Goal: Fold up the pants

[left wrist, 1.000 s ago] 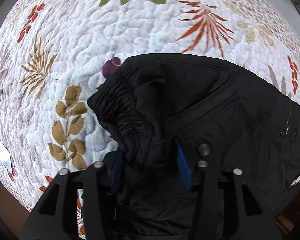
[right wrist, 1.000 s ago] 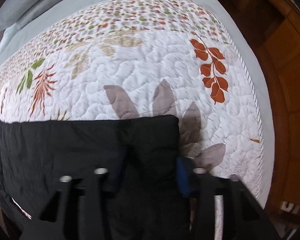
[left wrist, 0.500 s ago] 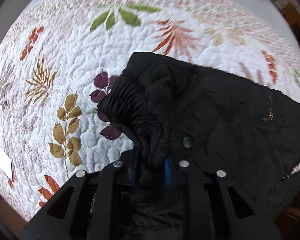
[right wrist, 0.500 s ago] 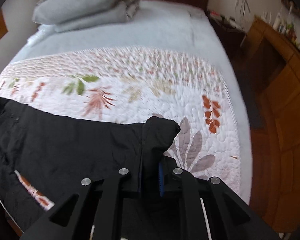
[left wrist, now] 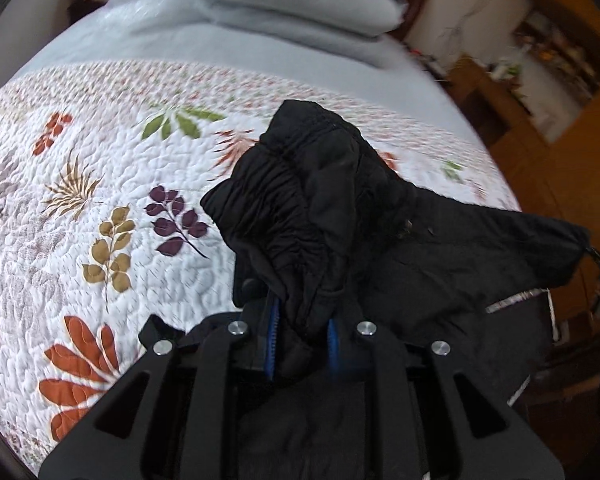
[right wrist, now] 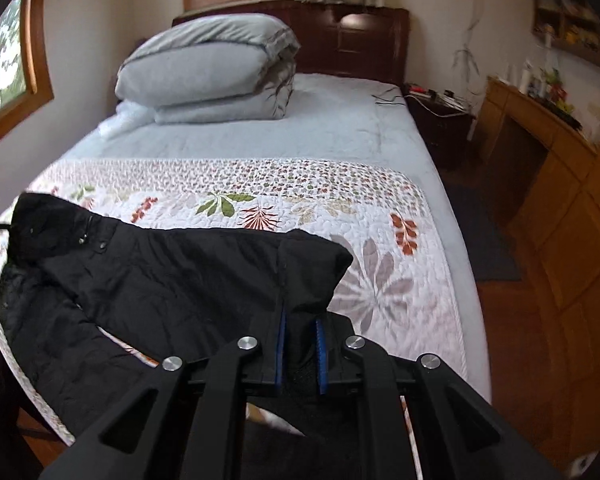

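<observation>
The black pants point(right wrist: 172, 276) hang stretched between my two grippers above the floral quilt point(right wrist: 284, 196) on the bed. My left gripper point(left wrist: 302, 340) is shut on the gathered elastic waistband point(left wrist: 296, 216), which stands bunched up above its blue pads. My right gripper point(right wrist: 300, 350) is shut on the leg-end fold of the pants point(right wrist: 312, 268). In the right wrist view the waist end is lifted at the far left; in the left wrist view the leg runs off to the right point(left wrist: 500, 248).
A folded grey duvet point(right wrist: 208, 76) lies at the head of the bed before the dark headboard point(right wrist: 364, 40). A nightstand point(right wrist: 440, 120) and wooden desk point(right wrist: 540, 132) stand to the right, past the wooden floor point(right wrist: 516, 320). The quilt's front edge is near me.
Both grippers closed on the pants and raised them off the quilt. Both views tilted up from the quilt to show the head of the bed and the room.
</observation>
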`<control>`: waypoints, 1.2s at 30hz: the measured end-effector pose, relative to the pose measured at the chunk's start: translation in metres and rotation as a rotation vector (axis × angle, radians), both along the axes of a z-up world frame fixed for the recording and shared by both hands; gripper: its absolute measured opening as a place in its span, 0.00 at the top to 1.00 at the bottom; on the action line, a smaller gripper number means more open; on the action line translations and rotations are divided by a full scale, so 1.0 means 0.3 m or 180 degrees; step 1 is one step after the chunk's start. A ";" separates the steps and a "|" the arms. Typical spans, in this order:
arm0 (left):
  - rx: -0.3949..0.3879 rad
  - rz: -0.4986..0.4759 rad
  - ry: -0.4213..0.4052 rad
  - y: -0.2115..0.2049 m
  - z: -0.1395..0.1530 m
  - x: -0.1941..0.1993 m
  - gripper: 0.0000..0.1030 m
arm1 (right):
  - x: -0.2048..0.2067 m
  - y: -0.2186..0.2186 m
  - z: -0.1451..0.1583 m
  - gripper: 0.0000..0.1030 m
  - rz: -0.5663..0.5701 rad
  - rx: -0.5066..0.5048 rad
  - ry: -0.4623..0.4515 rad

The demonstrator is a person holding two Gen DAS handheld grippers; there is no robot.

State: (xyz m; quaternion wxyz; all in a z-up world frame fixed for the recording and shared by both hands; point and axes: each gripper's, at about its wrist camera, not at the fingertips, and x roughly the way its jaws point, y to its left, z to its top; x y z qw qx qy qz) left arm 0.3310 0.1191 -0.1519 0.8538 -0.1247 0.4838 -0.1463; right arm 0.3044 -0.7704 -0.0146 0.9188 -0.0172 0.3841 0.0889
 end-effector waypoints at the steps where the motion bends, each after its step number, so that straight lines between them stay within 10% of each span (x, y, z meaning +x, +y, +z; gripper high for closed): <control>1: -0.0028 -0.0063 -0.0059 -0.002 0.008 -0.040 0.83 | -0.030 -0.014 -0.004 0.89 -0.0047 0.0045 -0.0014; 21: -0.0508 -0.0041 -0.0066 0.147 -0.083 -0.544 0.78 | -0.575 -0.210 -0.236 0.89 -0.0987 0.0891 0.0128; 36: 0.0181 -0.0242 0.0113 0.138 -0.118 -0.750 0.52 | -0.712 -0.257 -0.485 0.80 -0.1444 0.0992 0.0645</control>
